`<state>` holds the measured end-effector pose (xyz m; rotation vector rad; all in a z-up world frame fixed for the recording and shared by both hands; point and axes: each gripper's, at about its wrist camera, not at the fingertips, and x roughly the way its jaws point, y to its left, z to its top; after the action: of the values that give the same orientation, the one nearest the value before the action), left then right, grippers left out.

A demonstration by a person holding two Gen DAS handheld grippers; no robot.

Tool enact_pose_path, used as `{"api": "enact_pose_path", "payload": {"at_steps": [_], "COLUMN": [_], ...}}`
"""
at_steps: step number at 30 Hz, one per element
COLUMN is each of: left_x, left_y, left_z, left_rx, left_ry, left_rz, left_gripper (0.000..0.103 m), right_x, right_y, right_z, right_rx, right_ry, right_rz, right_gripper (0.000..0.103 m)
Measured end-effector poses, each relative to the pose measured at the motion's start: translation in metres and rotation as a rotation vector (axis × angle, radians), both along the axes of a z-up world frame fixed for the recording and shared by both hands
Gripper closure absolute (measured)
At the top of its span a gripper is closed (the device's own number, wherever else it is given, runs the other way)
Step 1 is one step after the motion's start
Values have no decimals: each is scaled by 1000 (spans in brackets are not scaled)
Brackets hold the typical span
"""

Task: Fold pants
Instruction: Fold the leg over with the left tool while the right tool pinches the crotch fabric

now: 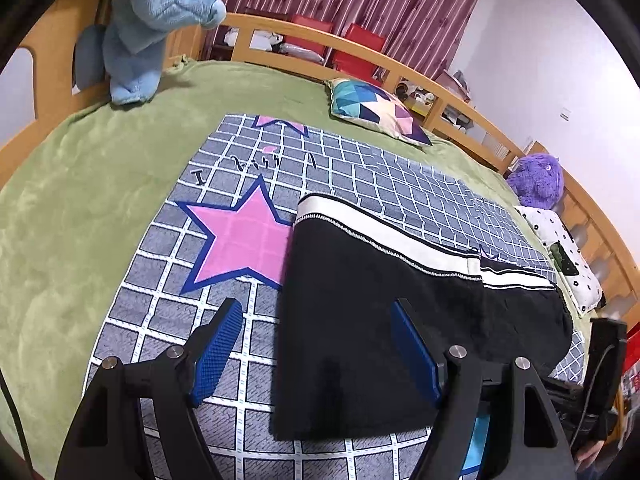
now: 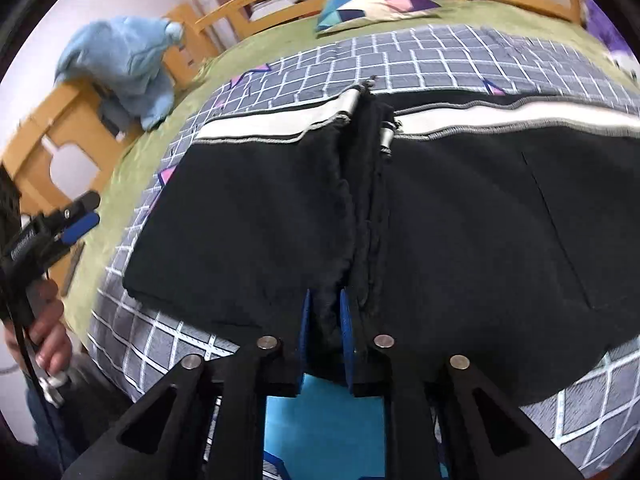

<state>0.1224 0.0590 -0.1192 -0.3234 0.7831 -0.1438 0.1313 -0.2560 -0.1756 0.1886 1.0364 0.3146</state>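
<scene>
Black pants (image 1: pixel 380 332) with a white side stripe lie on a grey grid sheet (image 1: pixel 168 320) with pink stars on the bed. My left gripper (image 1: pixel 316 316) is open and empty, hovering over the pants' left edge, one blue pad (image 1: pixel 216 356) over the sheet, the other over the black cloth. In the right wrist view the pants (image 2: pixel 248 208) are folded over, with a bunched ridge down the middle. My right gripper (image 2: pixel 326 320) is shut on that ridge of black cloth at the near edge. The left gripper (image 2: pixel 80 220) also shows at far left in a hand.
A green blanket (image 1: pixel 60 200) covers the bed inside a wooden rail (image 1: pixel 360 48). A blue plush (image 1: pixel 152 20) sits at the far left corner, a patterned cushion (image 1: pixel 376 112) at the far edge, a purple plush (image 1: pixel 538 180) and a spotted pillow (image 1: pixel 568 256) to the right.
</scene>
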Motion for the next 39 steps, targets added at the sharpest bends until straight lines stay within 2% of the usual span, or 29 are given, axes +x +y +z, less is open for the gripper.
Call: {"api": "enact_pose_path", "payload": {"at_steps": [1, 2, 4, 5, 9, 12, 13, 14, 15, 16, 17, 20, 21, 22, 24, 26, 27, 28, 30, 32, 34, 37, 39], "left_x": [0, 0, 3, 4, 7, 8, 8, 9, 9, 10, 9, 7, 7, 7, 7, 5, 4, 3, -1, -3, -5, -2, 2], "left_y": [1, 1, 3, 4, 2, -1, -2, -3, -4, -5, -6, -7, -7, -9, -12, -17, -20, -24, -32, -41, -50, -58, -64], "left_z": [0, -1, -4, -6, -10, -11, -11, -12, -13, -13, -14, -14, -14, -14, -15, -14, -14, -12, -9, -7, -11, -31, -55], "left_rx": [-4, -7, -8, -7, 21, 44, 47, 50, 53, 59, 64, 59, 53, 47, 48, 56, 61, 64, 68, 81, 99, 97, 107], "left_ry": [0, 1, 9, 14, 29, 27, 27, 28, 30, 31, 31, 23, 23, 24, 23, 17, 12, 7, -7, -20, -13, 69, 182], "left_rz": [0, 0, 3, 4, 15, 18, 17, 15, 13, 13, 15, 15, 10, 3, -10, -19, -28, -38, -65, -93, -106, -110, -96], "left_gripper": [28, 28, 28, 28, 28, 28, 28, 28, 28, 28, 28, 28, 28, 28, 28, 28, 28, 28, 28, 28, 28, 28, 28], "right_x": [1, 1, 6, 13, 59, 101, 104, 105, 104, 101, 97, 83, 80, 79, 87, 97, 98, 94, 77, 53, 32, 9, 0], "right_y": [-1, -4, -12, -15, -11, -2, 1, 4, 7, 9, 5, -27, -37, -44, -49, -49, -48, -49, -48, -43, -35, -24, -21], "right_z": [6, 12, 21, 23, 8, -25, -33, -36, -33, -26, -18, 11, 16, 16, 4, -16, -18, -14, 6, 28, 43, 30, 3], "right_rx": [3, 15, 33, 37, 18, 16, 8, -29, -57, -60, -39, 122, 134, 86, -6, -29, -26, -30, -68, -83, -83, -122, -198], "right_ry": [-12, -32, -83, -97, -25, 100, 122, 92, 62, 35, 0, -92, -108, -113, -59, 43, 69, 59, -26, -125, -172, -112, -15], "right_rz": [7, -4, -51, -70, -89, -93, -102, -118, -104, -70, -73, -125, -153, -191, -214, -208, -211, -211, -230, -228, -197, -157, -149], "right_gripper": [74, 60, 42, 40, 40, 41, 50, 69, 82, 89, 91, 91, 91, 90, 87, 81, 81, 80, 79, 64, 63, 63, 63]}}
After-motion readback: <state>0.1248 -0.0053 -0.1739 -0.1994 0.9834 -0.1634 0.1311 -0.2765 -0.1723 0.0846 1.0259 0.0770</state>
